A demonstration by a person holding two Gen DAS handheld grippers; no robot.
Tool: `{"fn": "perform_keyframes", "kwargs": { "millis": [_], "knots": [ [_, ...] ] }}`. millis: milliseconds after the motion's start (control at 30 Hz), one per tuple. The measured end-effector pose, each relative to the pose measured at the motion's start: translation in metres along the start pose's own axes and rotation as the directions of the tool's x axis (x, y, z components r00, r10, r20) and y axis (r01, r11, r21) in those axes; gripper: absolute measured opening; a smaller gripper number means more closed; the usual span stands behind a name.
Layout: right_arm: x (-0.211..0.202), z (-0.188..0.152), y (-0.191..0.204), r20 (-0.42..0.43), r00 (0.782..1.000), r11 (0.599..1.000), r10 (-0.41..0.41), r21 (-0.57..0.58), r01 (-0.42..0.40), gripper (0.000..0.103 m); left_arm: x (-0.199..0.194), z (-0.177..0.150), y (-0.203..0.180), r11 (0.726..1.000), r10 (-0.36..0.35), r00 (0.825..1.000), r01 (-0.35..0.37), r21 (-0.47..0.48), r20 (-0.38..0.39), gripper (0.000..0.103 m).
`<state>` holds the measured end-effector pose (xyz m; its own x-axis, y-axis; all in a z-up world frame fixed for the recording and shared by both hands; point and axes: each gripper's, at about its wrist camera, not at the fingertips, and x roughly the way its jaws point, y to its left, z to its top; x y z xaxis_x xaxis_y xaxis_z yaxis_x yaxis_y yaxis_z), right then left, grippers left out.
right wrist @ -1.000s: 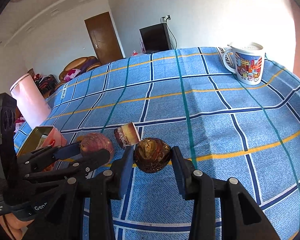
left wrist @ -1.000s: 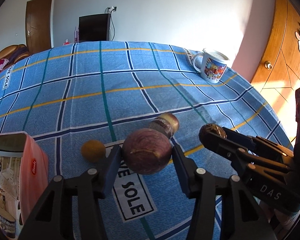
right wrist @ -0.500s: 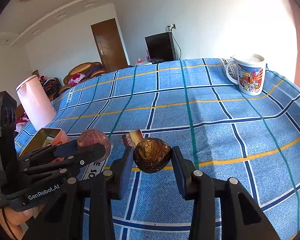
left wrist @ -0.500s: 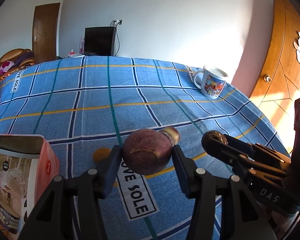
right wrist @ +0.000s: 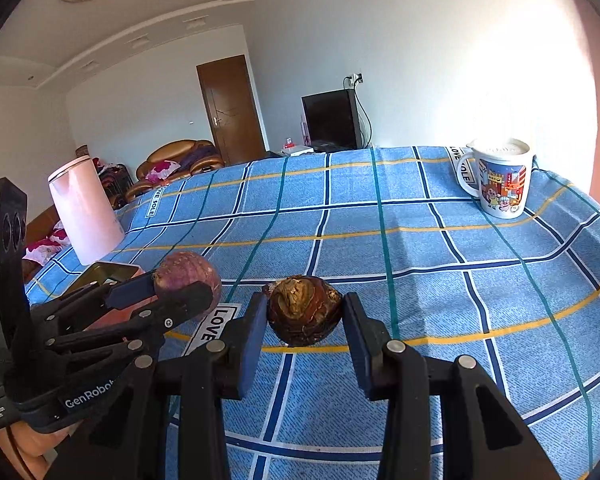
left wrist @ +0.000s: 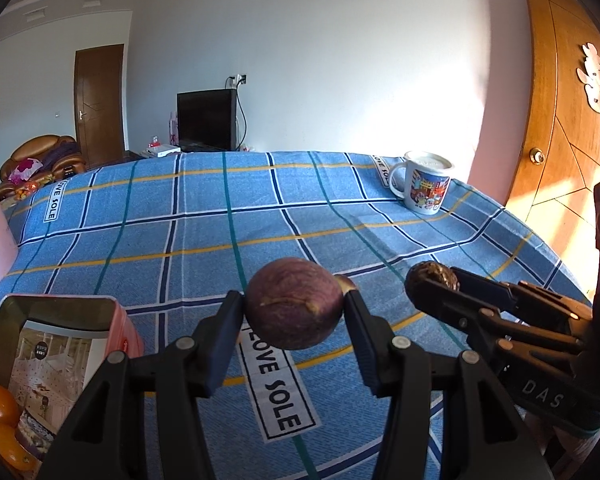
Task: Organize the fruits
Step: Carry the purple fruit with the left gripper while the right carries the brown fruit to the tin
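My left gripper (left wrist: pixel 294 310) is shut on a round purple fruit (left wrist: pixel 294 308) and holds it above the blue checked cloth; both also show in the right wrist view (right wrist: pixel 186 278). My right gripper (right wrist: pixel 304 314) is shut on a brown rough-skinned fruit (right wrist: pixel 303 310), lifted off the cloth; it shows at right in the left wrist view (left wrist: pixel 430 280). A pink tin box (left wrist: pixel 60 332) stands open at lower left, with two small orange fruits (left wrist: pixel 2 420) inside. Another piece of fruit (left wrist: pixel 346 282) peeks out behind the purple fruit.
A printed mug (right wrist: pixel 500 178) stands at the table's far right corner. A pink jug (right wrist: pixel 86 216) stands at the left edge. The blue checked cloth (right wrist: pixel 380 220) covers the table. A wooden door (left wrist: pixel 572 120) is right of the table.
Both grippers have risen with their fruits, so the table looks lower and farther. The small orange fruit left on the cloth has passed out of sight behind the left gripper.
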<state>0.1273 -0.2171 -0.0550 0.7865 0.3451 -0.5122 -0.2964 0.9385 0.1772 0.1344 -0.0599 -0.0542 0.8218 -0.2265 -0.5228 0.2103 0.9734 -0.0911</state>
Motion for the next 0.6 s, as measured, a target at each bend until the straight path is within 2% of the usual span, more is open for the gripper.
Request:
{"fn": "perform_keyframes", "kwargs": {
  "millis": [600],
  "knots": [
    [-0.018,-0.002,0.009,0.096,0.995,0.999,-0.010,-0.041,0.014,0.041,-0.018,-0.003,-0.006,0.999,0.037,0.994,-0.041,0.033,0.098,0.054]
  ]
}}
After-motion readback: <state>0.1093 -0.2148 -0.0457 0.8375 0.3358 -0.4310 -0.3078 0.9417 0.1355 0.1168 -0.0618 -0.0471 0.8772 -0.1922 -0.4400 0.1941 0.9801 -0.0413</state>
